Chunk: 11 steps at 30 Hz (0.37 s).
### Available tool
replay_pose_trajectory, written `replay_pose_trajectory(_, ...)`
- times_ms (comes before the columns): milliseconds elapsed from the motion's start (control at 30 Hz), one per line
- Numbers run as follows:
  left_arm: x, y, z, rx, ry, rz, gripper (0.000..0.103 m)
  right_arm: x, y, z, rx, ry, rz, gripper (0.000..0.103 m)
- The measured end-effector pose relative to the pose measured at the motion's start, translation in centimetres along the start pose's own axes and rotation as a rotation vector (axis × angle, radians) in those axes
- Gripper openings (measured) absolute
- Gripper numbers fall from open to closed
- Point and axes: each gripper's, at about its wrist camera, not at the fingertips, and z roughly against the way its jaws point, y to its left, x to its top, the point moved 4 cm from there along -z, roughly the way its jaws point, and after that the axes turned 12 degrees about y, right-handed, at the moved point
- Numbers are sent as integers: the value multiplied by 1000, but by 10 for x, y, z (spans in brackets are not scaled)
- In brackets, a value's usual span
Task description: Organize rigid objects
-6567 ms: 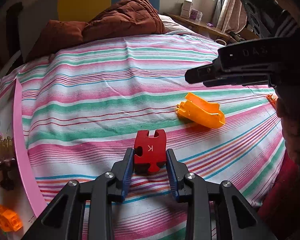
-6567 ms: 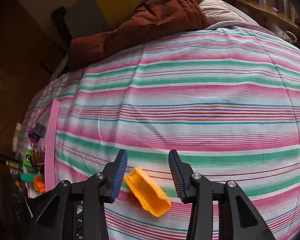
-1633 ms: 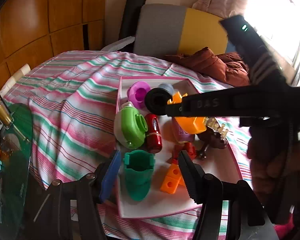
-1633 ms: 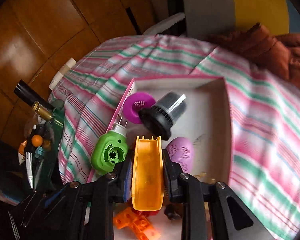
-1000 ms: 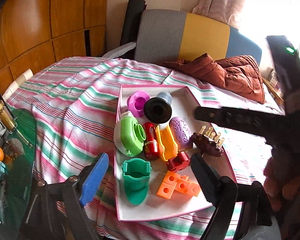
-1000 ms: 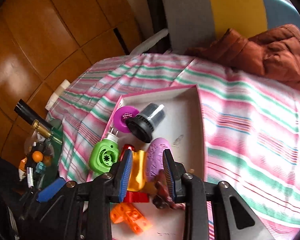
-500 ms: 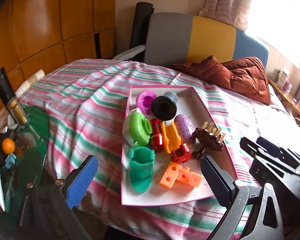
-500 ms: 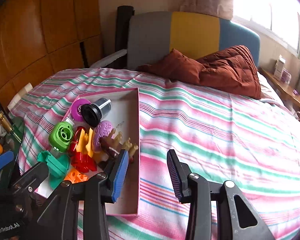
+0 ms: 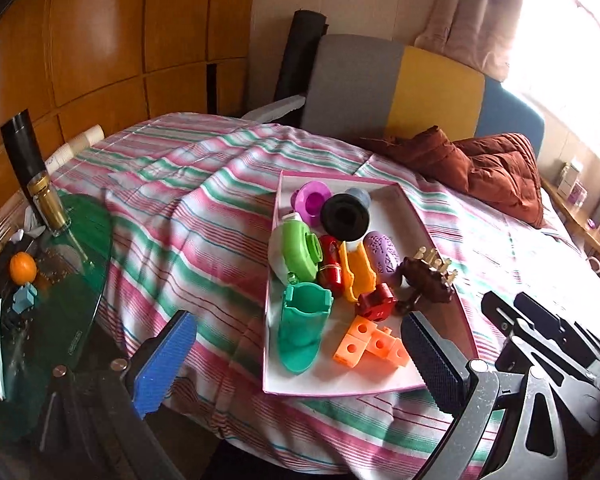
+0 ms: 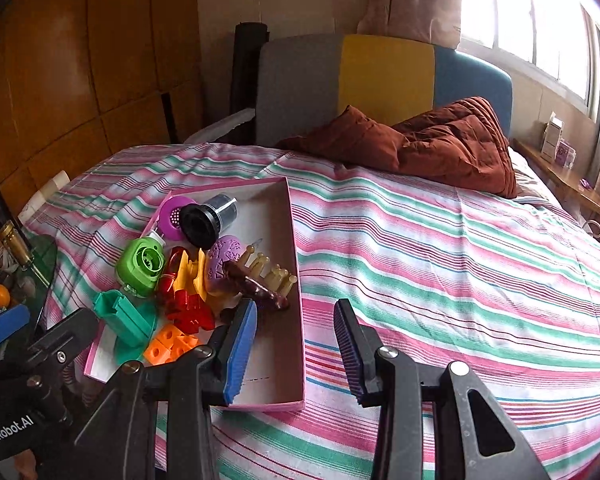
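Your red block sits half buried under the yellow piece, and the brown clip covers the purple shell's edge; the tray's near corner is probably behind your gripper finger.

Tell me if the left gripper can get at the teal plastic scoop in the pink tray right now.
Probably yes. The left gripper is open wide, the teal plastic scoop lies at the pink tray's near end, and nothing lies between them.

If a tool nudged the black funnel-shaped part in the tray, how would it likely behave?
The black funnel-shaped part lies on its side, round-rimmed, so it would probably roll in a curve. It looks like stiff, light plastic. The neighbouring purple oval piece might stop it.
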Motion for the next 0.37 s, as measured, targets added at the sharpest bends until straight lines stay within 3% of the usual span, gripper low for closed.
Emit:
replay_pose_trajectory(133,-2,-4,6,42,-57,-45,97,-1,5,-1,9,8,12,40)
replay_pose_trajectory(367,-1,-1,5,25,-35,-40,97,-2,12,-1,13,10,26,40)
